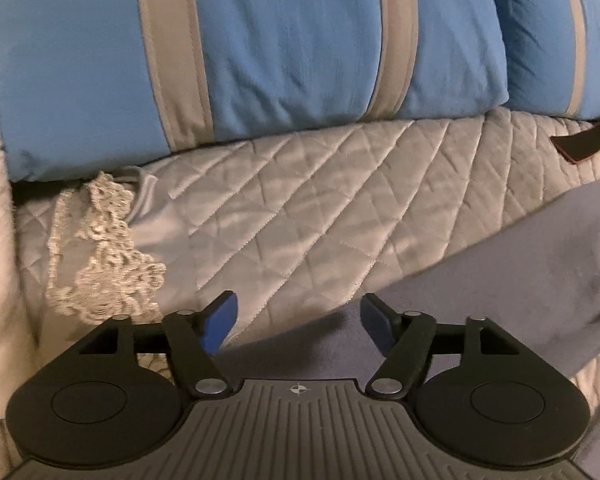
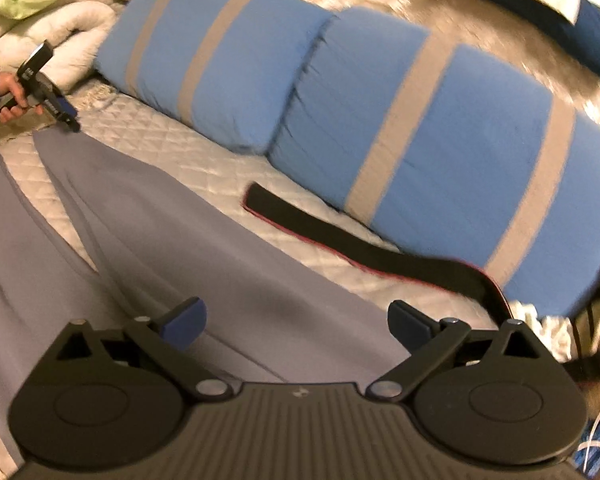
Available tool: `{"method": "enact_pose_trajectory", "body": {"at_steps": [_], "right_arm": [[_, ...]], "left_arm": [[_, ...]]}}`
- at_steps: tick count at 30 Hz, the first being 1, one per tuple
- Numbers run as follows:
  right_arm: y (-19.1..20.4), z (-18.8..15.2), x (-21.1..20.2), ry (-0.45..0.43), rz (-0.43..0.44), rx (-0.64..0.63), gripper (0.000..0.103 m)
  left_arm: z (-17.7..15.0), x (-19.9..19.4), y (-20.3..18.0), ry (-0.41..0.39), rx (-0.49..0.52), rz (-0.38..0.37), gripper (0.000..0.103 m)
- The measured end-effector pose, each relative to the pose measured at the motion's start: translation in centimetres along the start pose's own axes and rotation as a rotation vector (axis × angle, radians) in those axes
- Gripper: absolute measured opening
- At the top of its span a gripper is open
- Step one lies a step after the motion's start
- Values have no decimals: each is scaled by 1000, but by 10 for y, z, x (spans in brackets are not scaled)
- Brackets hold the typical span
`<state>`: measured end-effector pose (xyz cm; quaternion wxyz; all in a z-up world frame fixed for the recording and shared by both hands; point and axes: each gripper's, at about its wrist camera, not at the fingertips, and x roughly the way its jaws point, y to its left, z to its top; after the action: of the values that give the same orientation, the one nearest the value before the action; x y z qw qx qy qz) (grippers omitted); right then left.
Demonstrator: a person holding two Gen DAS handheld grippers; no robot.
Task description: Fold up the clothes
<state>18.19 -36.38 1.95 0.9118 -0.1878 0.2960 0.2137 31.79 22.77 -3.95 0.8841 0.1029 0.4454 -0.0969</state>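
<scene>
Grey-lavender trousers (image 2: 148, 216) lie spread on a quilted white bedcover (image 2: 204, 160), with both legs running to the upper left. My left gripper (image 1: 298, 320) is open and empty just above the end of one trouser leg (image 1: 500, 256). It also shows in the right wrist view (image 2: 66, 114), held by a hand at the leg's far end. My right gripper (image 2: 296, 324) is open and empty, hovering over the wide upper part of the trousers.
Two blue pillows with grey stripes (image 2: 420, 152) (image 1: 240, 48) line the far side of the bed. A black strap with a red edge (image 2: 360, 236) lies beside the trousers. A lace trim (image 1: 100, 248) and white and green bedding (image 2: 40, 8) sit at left.
</scene>
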Motion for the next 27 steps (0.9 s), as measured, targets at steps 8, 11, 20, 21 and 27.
{"method": "enact_pose_trajectory", "body": {"at_steps": [8, 11, 20, 21, 27], "right_arm": [[-54, -25, -11, 72, -48, 58, 101], [-70, -34, -10, 95, -81, 68, 101], [-111, -59, -2, 124, -150, 124, 101], [-115, -61, -2, 123, -154, 131, 101], [-145, -69, 9, 133, -202, 188, 100]], "left_arm": [[-5, 18, 1, 58, 37, -85, 48], [-5, 12, -1, 71, 52, -106, 10], [-14, 3, -25, 64, 157, -30, 4], [-15, 3, -27, 62, 160, -25, 4], [-18, 3, -32, 53, 146, -6, 4]]}}
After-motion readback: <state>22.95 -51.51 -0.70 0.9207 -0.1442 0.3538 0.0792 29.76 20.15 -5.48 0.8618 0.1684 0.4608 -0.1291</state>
